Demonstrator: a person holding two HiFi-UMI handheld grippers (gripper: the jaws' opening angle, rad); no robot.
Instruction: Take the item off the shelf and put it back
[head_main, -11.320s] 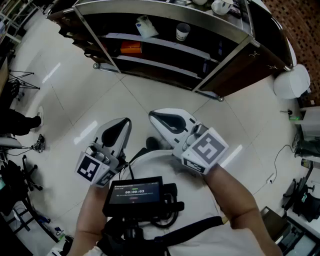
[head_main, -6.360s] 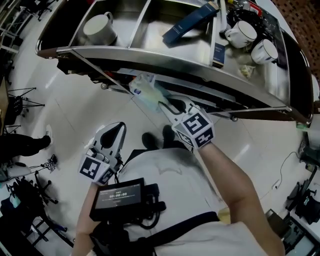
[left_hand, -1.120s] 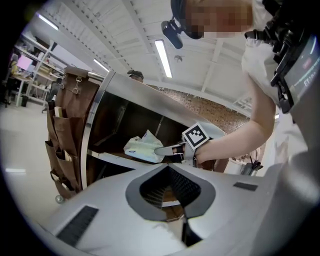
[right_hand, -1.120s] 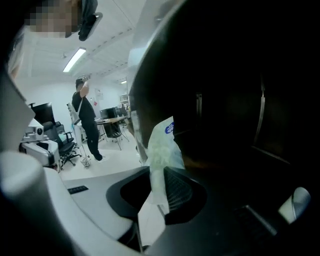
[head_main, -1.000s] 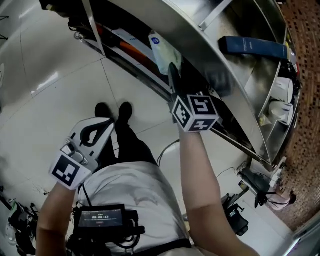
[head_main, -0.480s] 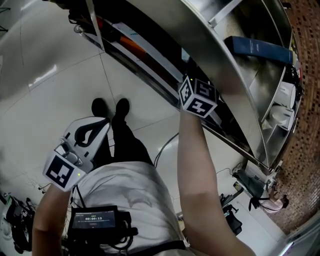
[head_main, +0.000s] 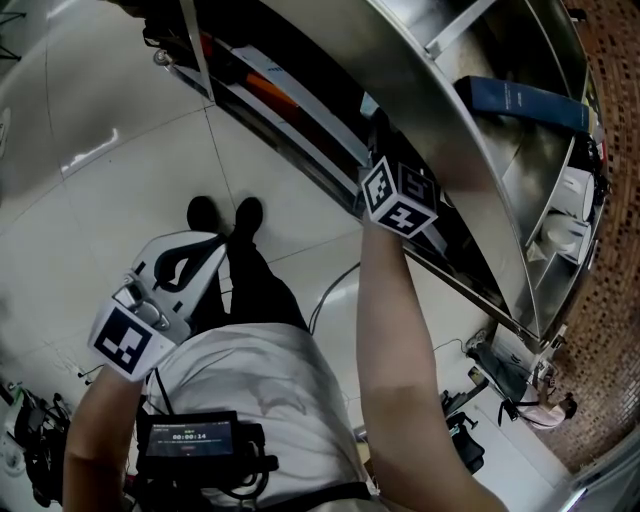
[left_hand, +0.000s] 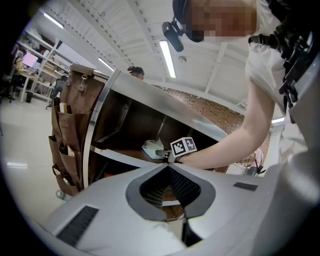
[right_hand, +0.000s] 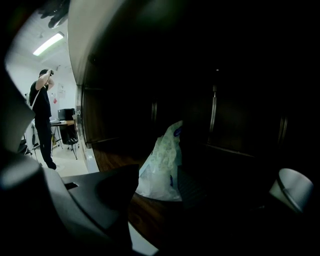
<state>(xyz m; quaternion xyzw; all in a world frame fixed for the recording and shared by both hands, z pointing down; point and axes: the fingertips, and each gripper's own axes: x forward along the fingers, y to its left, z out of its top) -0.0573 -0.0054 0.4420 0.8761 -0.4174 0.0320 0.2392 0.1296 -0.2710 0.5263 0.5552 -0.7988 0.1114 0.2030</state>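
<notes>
On the dark wooden shelf (right_hand: 107, 156), the fingers of your right gripper (right_hand: 159, 176) have just been opening and stand spread around the crinkly white plastic pouch (right_hand: 164, 150), likely soft and light: pinch its middle.

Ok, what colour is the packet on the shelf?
White packet with pale green print and a blue mark, clearest in the right gripper view.

A: How bright is it by the shelf (head_main: 430, 90)?

B: Inside the shelf, the right gripper view is nearly black. Outside it, a ceiling strip (left_hand: 167, 57) glows, and glare streaks the floor (head_main: 90, 152) below. All views bow at their edges.
</notes>
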